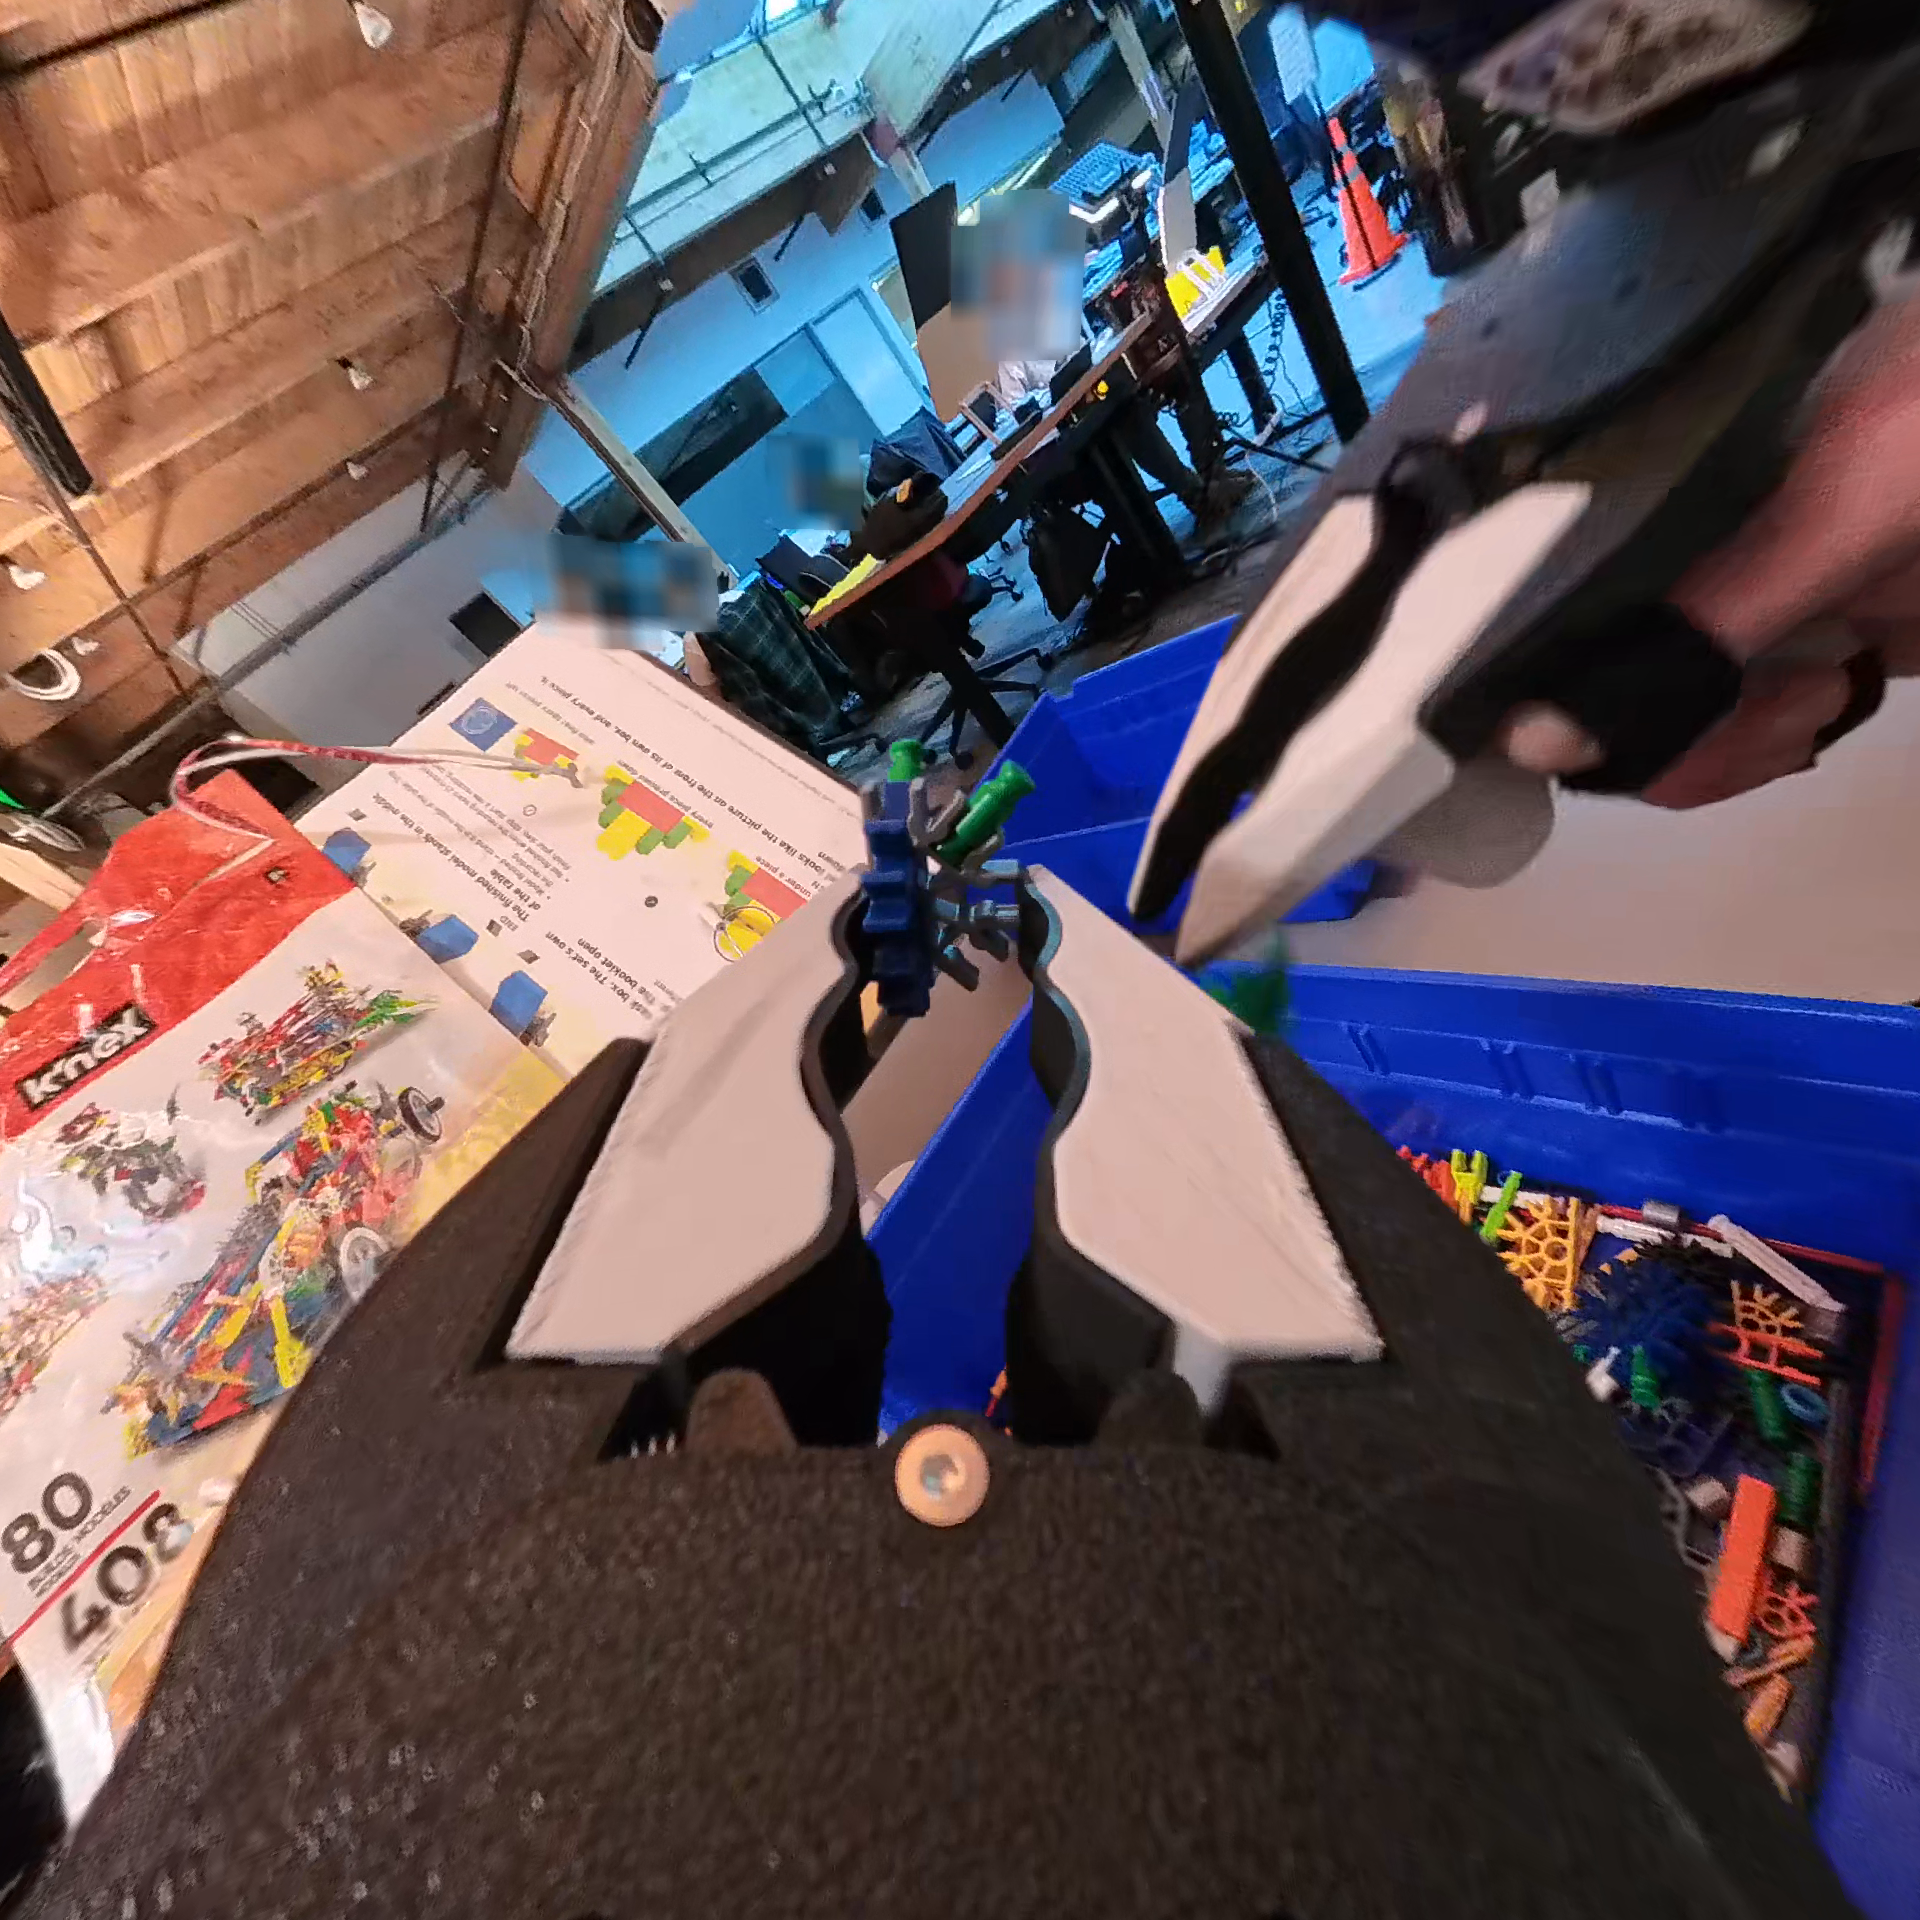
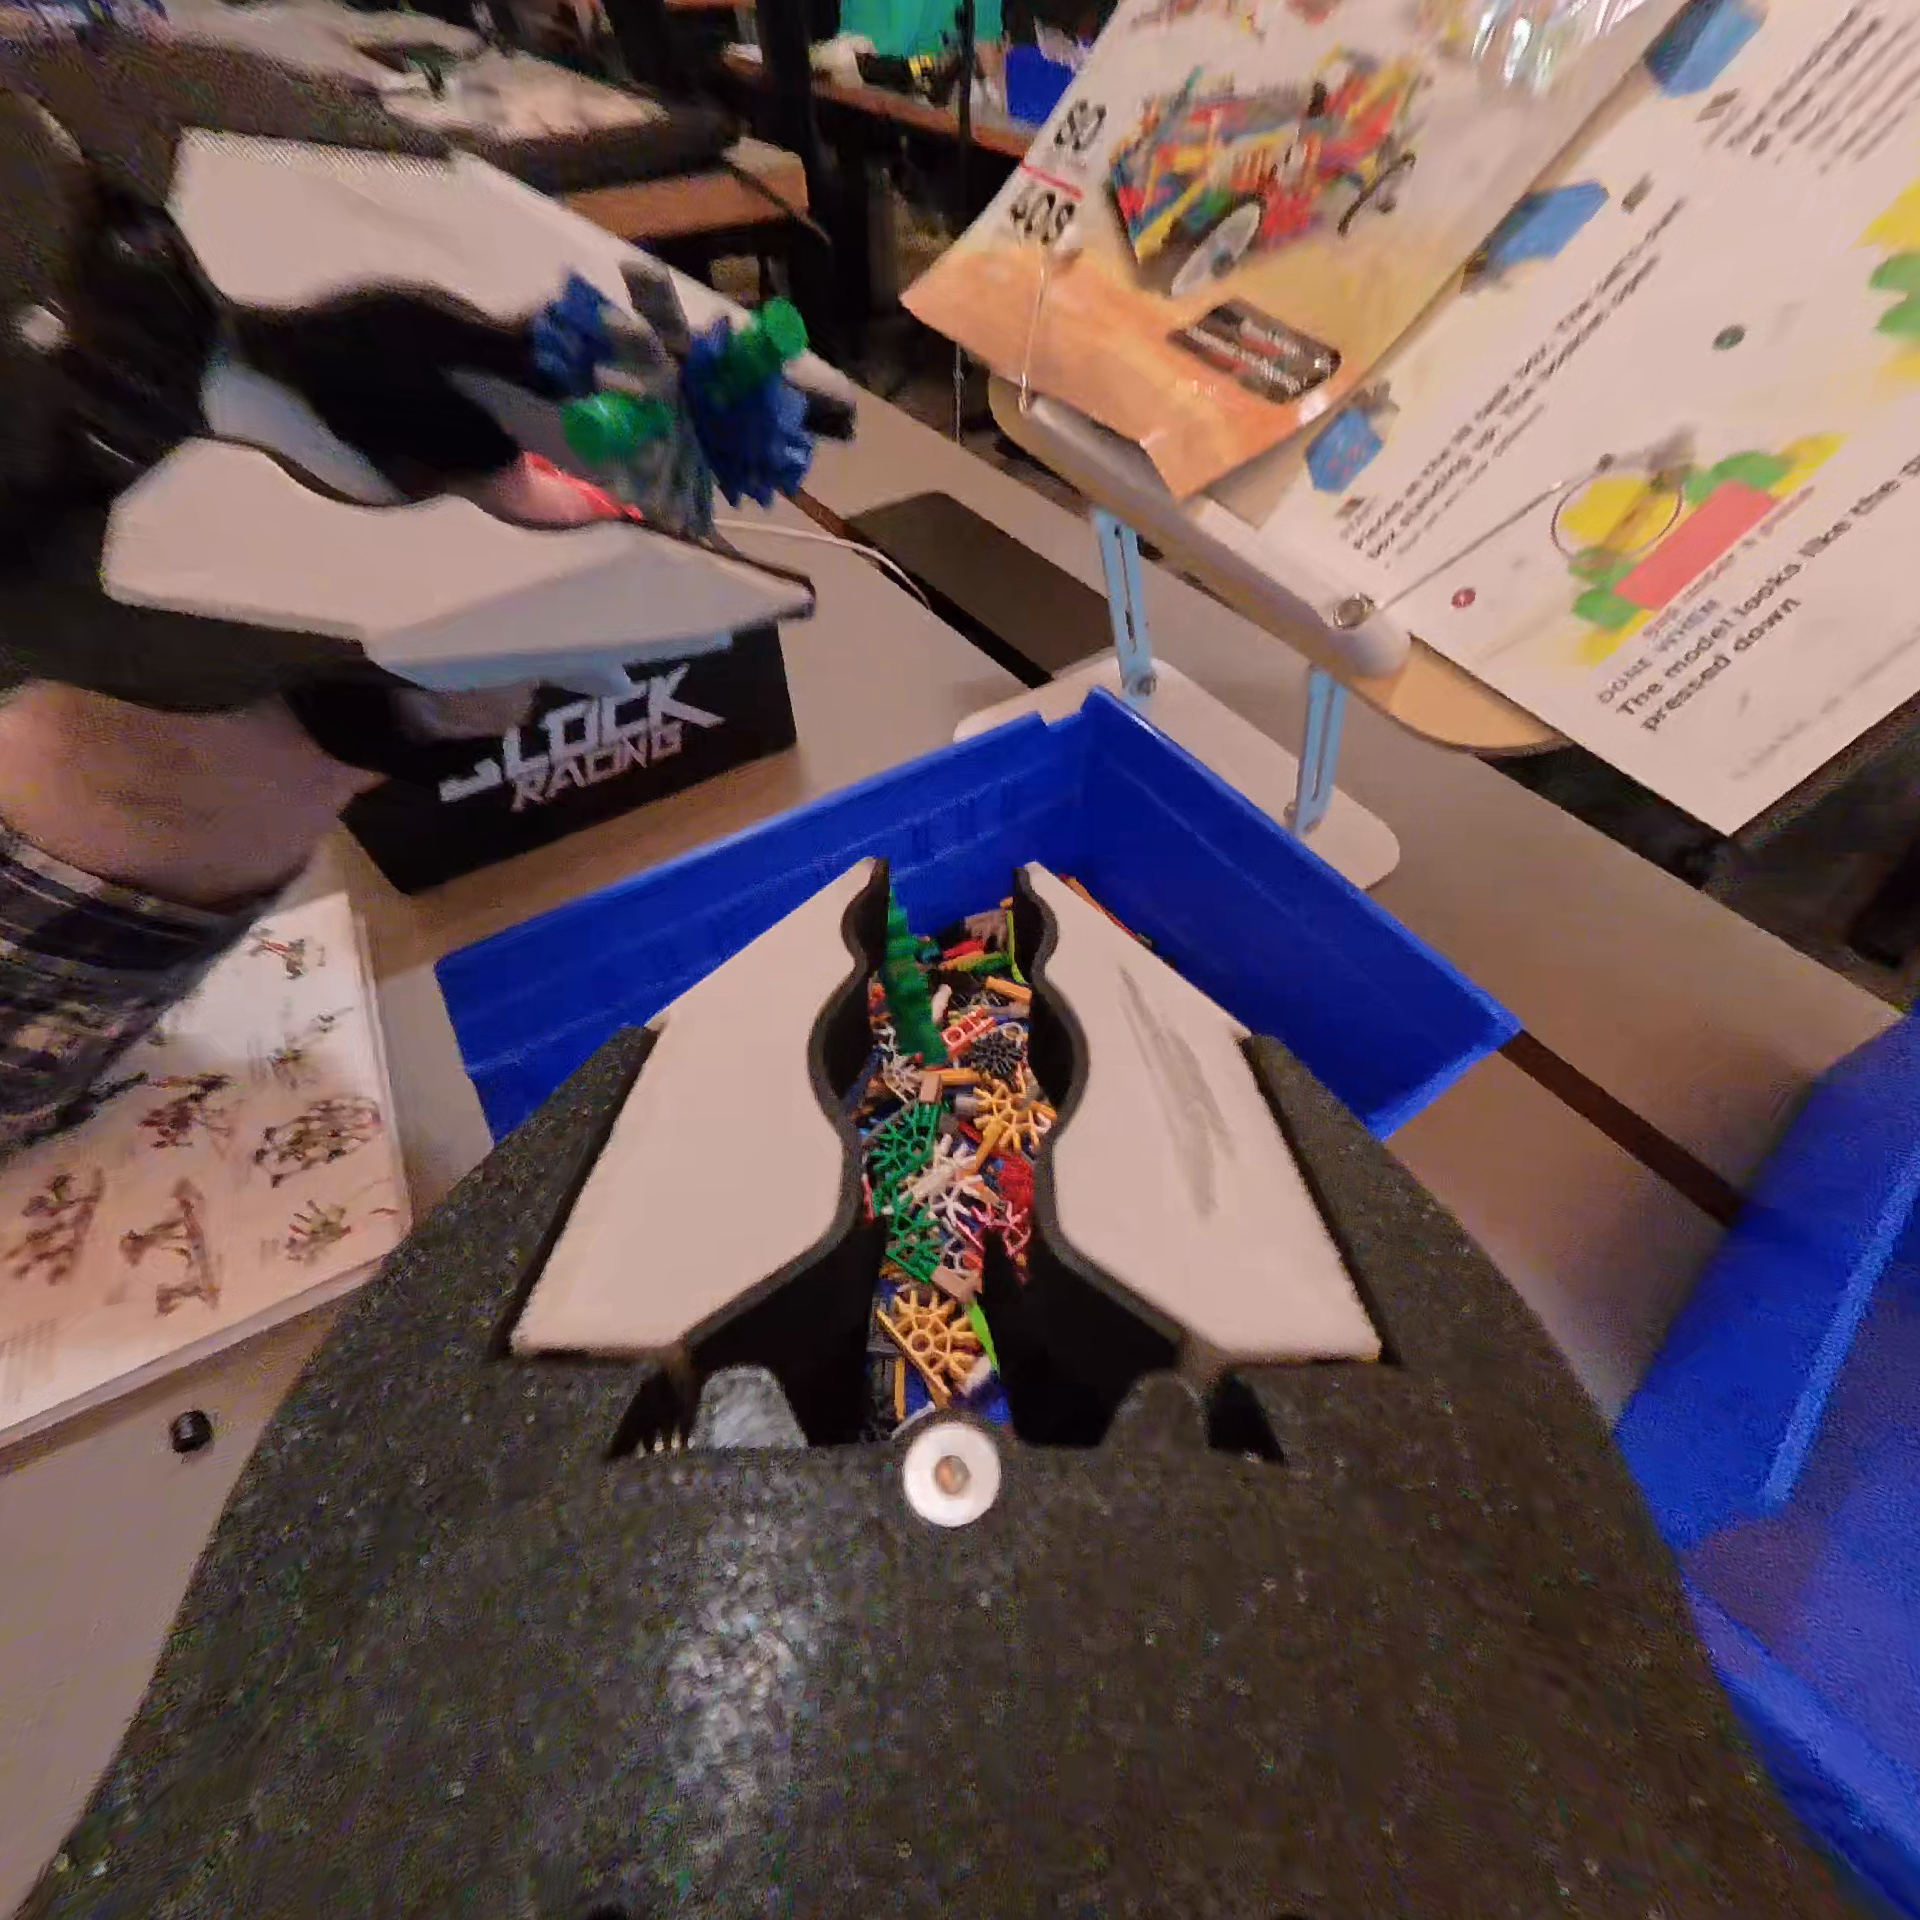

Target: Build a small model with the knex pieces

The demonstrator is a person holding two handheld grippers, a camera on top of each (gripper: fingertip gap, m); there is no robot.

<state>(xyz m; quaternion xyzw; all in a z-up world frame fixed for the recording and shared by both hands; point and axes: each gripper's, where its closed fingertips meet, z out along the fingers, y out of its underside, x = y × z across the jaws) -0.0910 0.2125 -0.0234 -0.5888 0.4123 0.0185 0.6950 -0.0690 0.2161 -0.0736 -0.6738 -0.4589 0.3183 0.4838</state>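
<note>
Clamping small model [image 1: 925,914] at fingertips, left gripper [image 1: 940,914] is raising it above bench, clear of bin [image 1: 1558,1060], likely for access all round. Model: blue gears, grey connector, green rods. Right gripper [image 2: 951,894] is hanging over bin, jaws narrowly parted; green piece [image 2: 906,977] is showing between them, gripped or merely behind, cannot tell. Loose parts [image 2: 945,1143] are filling bin. Instruction sheet [image 2: 1621,447] is sitting propped on stand [image 2: 1226,582] at bench's far edge, facing worker.

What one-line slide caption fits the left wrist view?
Left hand-held gripper clamps a blue, grey and green toy assembly above a blue parts bin.
</note>
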